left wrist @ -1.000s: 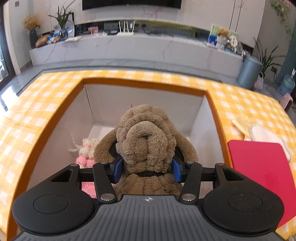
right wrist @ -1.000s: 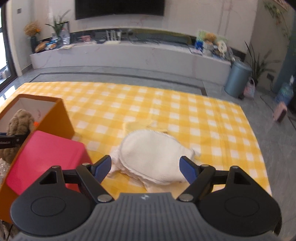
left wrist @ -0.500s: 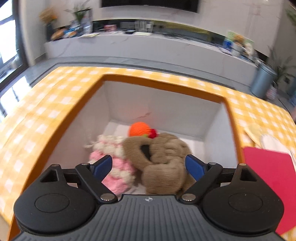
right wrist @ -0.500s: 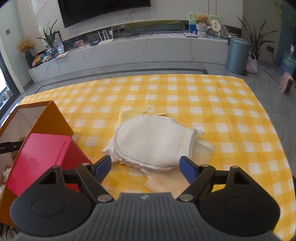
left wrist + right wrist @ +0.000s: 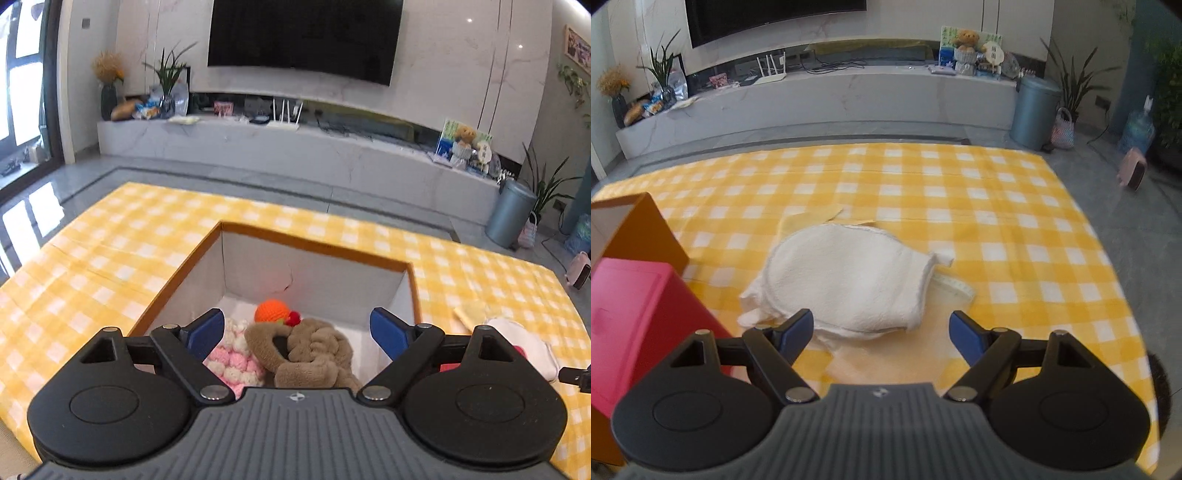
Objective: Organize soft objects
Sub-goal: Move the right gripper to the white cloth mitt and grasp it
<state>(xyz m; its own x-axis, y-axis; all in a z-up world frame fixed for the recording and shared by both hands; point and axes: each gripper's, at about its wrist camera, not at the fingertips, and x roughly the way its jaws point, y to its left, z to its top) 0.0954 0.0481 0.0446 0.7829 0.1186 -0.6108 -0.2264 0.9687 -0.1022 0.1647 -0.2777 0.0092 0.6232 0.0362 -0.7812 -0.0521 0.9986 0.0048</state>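
- Broadly, the counter (image 5: 960, 192) under its yellow-checked cloth is the sorting ground, with loose soft things lying on it and a container at one end to take them.
- The orange box (image 5: 314, 242) stands open-topped on the left side, evidently as the collecting bin, and its white inside already holds three toys.
- A red lid-like panel (image 5: 631, 306) leans beside the box, probably set aside so the opening stays clear.
- The white cloth mitt (image 5: 846, 284) lies flat in the middle of the counter, apart from the box and not yet sorted; it looks like the next thing to go.
- The brown plush dog (image 5: 314, 354) lies slumped on the box floor, touching the pink knitted toy (image 5: 231, 363) and the orange knitted ball (image 5: 271, 310).
- The left gripper (image 5: 297, 328) hangs above the box, jaws released and spread wide, nothing between them.
- The right gripper (image 5: 881, 330) hovers just short of the mitt, jaws spread and empty, seemingly lined up to take it.
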